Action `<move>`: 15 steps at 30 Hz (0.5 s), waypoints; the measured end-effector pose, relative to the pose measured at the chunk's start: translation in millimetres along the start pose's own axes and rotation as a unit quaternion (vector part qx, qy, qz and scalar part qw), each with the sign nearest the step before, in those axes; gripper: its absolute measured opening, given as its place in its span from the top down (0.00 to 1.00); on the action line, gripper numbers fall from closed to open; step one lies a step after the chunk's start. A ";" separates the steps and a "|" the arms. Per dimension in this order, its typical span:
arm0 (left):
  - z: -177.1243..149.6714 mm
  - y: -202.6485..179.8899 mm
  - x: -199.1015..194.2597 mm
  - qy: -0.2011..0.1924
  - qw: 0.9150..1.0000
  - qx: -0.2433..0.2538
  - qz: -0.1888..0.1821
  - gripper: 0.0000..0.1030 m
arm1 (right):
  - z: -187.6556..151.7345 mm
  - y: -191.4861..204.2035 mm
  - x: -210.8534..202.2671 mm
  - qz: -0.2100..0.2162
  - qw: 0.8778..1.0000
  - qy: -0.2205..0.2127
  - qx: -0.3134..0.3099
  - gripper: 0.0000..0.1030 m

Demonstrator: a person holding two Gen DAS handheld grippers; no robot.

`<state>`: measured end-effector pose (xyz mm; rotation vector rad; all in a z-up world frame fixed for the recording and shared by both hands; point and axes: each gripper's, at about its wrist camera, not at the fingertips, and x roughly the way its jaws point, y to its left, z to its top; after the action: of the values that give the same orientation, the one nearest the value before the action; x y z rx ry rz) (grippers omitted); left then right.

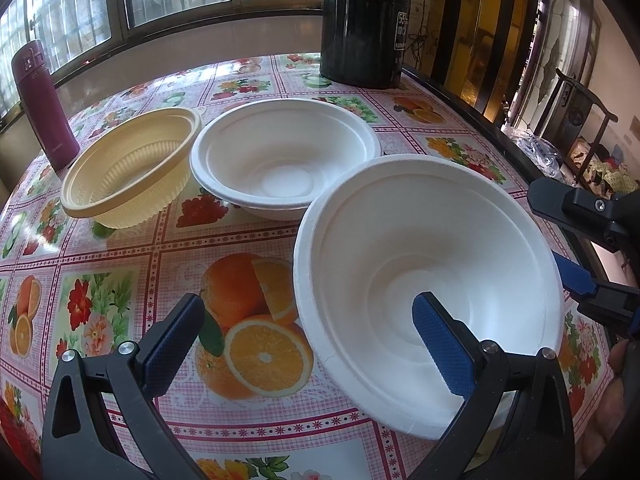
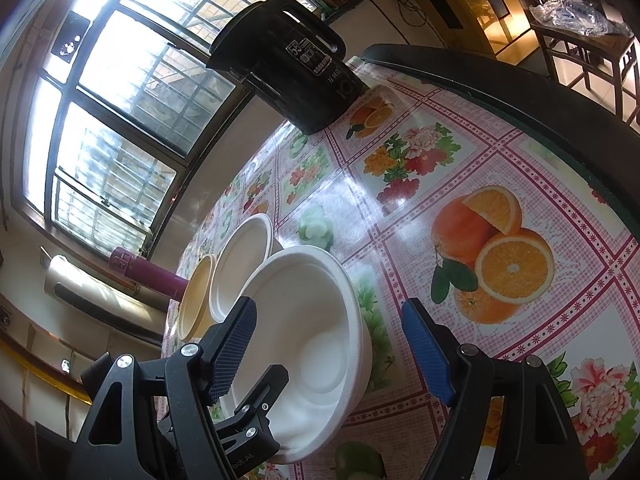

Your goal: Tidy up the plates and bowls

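Note:
Three bowls stand on the fruit-print tablecloth [image 1: 120, 248]. A cream ribbed plastic bowl [image 1: 132, 166] is at the left, tilted. A white bowl [image 1: 286, 156] sits in the middle. A nearer white bowl [image 1: 430, 276] is tilted at the right. My left gripper [image 1: 308, 332] is open; its right finger reaches inside the near bowl, its left finger is outside the rim. My right gripper [image 2: 330, 344] is open, its jaws straddling the far rim of the same near bowl [image 2: 316, 336]. The middle white bowl [image 2: 244, 256] and cream bowl [image 2: 196, 304] lie behind it.
A maroon thermos [image 1: 44, 108] stands at the table's far left. A black kettle [image 1: 364, 24] stands at the back, also in the right wrist view [image 2: 292, 76]. The table's dark edge [image 1: 500, 120] runs along the right; a wooden chair [image 1: 576, 120] is beyond it.

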<state>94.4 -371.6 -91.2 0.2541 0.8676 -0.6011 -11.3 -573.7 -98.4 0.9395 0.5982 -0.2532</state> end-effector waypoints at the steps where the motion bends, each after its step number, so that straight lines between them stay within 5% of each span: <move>1: 0.0 0.0 0.0 0.000 1.000 0.000 -0.001 0.00 | -0.1 0.2 -0.1 -0.002 1.000 -0.001 -0.001 0.24; 15: -1.1 -3.4 1.9 0.004 1.000 0.004 -0.001 0.00 | -0.4 0.4 0.4 -0.003 1.000 0.000 -0.001 0.24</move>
<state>92.6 -374.5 -93.3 0.2628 0.8736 -0.6049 -11.0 -573.2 -98.5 0.9361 0.6013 -0.2573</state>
